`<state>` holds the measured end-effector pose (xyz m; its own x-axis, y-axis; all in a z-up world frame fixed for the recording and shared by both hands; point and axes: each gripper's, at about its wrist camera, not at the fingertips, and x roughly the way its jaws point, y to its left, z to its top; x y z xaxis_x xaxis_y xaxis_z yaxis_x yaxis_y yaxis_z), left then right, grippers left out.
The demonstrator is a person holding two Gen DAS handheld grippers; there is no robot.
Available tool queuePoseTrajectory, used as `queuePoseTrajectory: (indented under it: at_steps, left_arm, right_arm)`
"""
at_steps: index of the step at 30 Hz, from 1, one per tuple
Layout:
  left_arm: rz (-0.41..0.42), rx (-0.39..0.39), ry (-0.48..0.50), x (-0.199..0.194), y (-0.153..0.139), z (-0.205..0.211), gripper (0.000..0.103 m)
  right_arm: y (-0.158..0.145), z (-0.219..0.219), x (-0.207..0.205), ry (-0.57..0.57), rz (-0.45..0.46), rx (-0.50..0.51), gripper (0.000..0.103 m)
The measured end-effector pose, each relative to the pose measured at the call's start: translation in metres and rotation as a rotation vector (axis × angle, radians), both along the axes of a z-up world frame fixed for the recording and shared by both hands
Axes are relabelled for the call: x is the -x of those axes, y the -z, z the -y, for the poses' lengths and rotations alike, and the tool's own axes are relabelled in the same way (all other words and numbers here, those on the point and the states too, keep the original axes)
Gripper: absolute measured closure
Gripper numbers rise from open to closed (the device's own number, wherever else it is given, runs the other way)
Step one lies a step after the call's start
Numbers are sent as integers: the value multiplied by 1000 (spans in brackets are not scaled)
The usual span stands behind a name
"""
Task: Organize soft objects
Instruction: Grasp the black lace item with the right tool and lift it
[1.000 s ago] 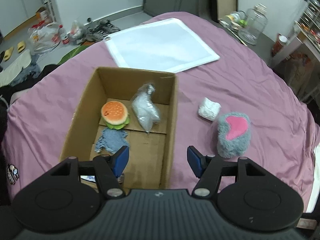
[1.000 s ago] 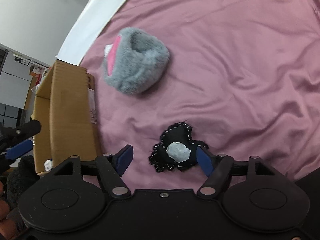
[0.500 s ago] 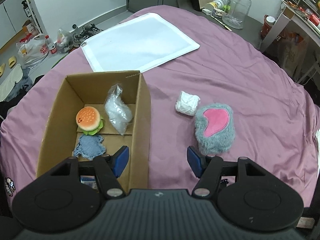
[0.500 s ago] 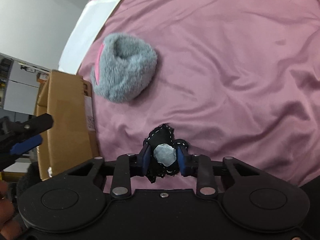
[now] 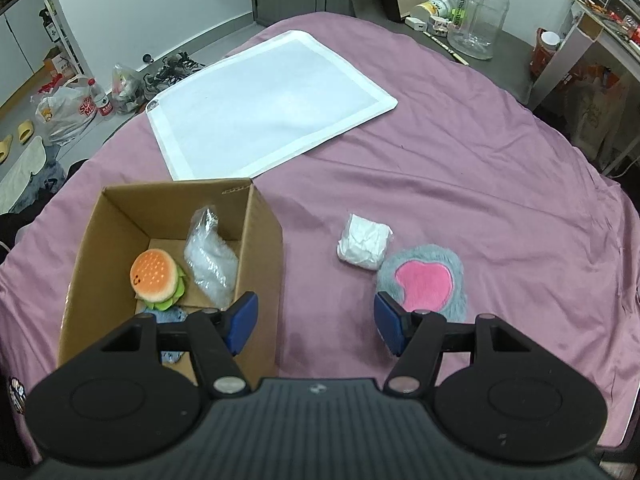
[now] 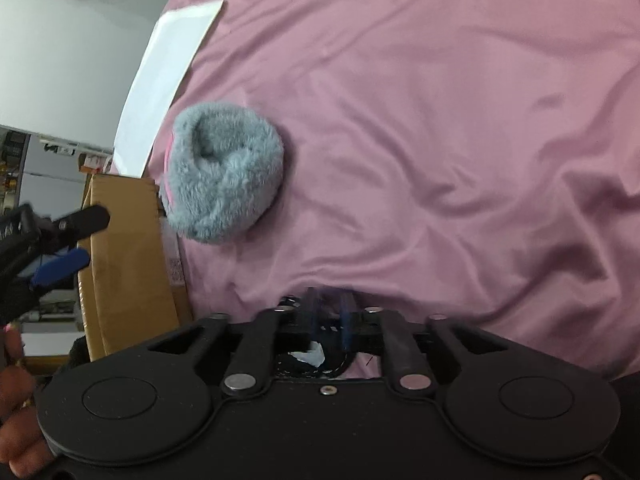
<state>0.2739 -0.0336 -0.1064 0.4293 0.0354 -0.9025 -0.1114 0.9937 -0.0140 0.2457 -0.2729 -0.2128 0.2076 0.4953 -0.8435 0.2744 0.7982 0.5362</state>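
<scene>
Between our right tongs [image 6: 329, 314] the black patch [image 6: 316, 360] is now clamped (left tongs [image 5: 316, 322] wide), ready for the box [image 6: 128, 264].

Two wrist cameras, both aimed along my fingers over the purple bedspread [image 5: 460, 168]

My left looks down from above, facing the far wall; my right sits low and close, tilted sideways; both share the cardboard box [image 5: 262, 236] [image 6: 124, 248] and grey plush [image 5: 424, 276] [image 6: 224, 172].
</scene>
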Motion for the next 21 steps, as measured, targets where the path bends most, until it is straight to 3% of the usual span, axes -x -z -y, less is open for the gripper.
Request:
queuePoseTrajectory:
  at_steps: [2,11,16,21]
  left_arm:
    - [-4,-1,-4,-6,2,1,40]
    - [-15,5,-6,-34,12,3,40]
    - [-31,7,5,-51,24,7,40]
    - [-60,10,17,-67,39,13,40]
  right_arm:
    - [0,-2,0,-18,-3,-12,52]
    - [2,-20,1,-135,-17,0,50]
    - [10,-38,-1,-198,-3,30,56]
    - [11,-34,-5,-189,18,3,78]
